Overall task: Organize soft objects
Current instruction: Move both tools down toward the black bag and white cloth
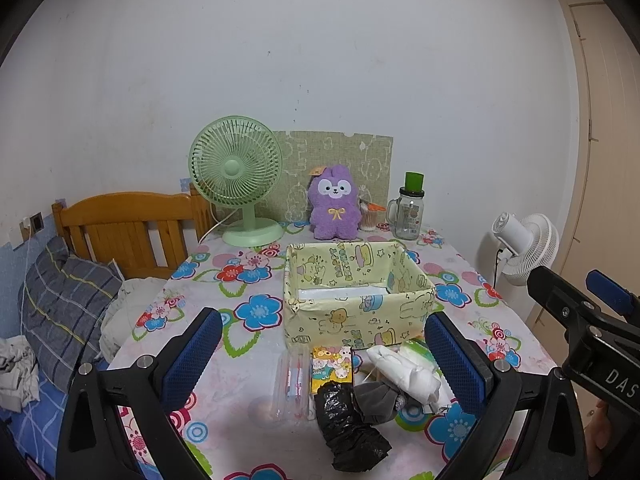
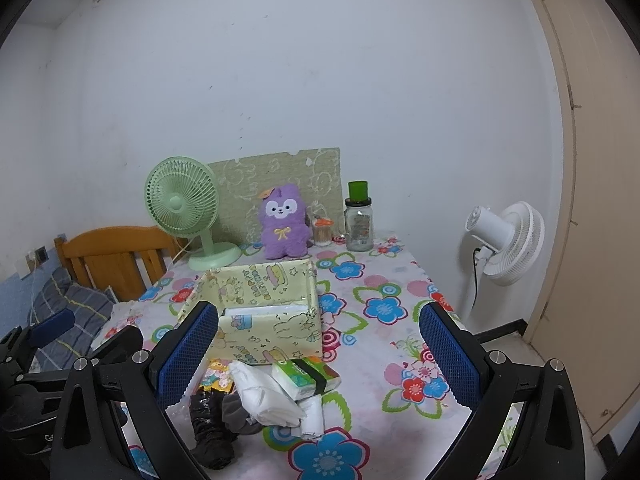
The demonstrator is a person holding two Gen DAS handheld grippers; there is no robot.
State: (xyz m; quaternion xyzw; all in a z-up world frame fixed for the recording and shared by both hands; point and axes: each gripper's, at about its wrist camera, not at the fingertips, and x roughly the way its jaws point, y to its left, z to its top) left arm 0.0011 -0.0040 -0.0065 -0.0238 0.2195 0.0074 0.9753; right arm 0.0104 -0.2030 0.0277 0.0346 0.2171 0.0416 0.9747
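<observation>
A yellow cartoon-print box (image 1: pixel 356 304) (image 2: pixel 264 320) stands open on the floral table. In front of it lies a pile: a black plastic bag roll (image 1: pixel 348 428) (image 2: pixel 208 436), a grey cloth (image 1: pixel 376 400) (image 2: pixel 236 412), white folded cloth (image 1: pixel 404 368) (image 2: pixel 264 396), a green tissue pack (image 2: pixel 308 374), a cartoon tissue pack (image 1: pixel 332 364). My left gripper (image 1: pixel 324 364) is open above the pile. My right gripper (image 2: pixel 320 352) is open above it too. A purple plush (image 1: pixel 336 208) (image 2: pixel 282 222) sits at the back.
A green desk fan (image 1: pixel 236 180) (image 2: pixel 184 208), a glass jar with green lid (image 1: pixel 410 212) (image 2: pixel 359 218) and a toothpick holder (image 1: pixel 370 216) stand at the table's back. A clear plastic tube (image 1: pixel 294 388) lies left of the pile. A bed (image 1: pixel 60 304) is left, a white fan (image 2: pixel 504 240) right.
</observation>
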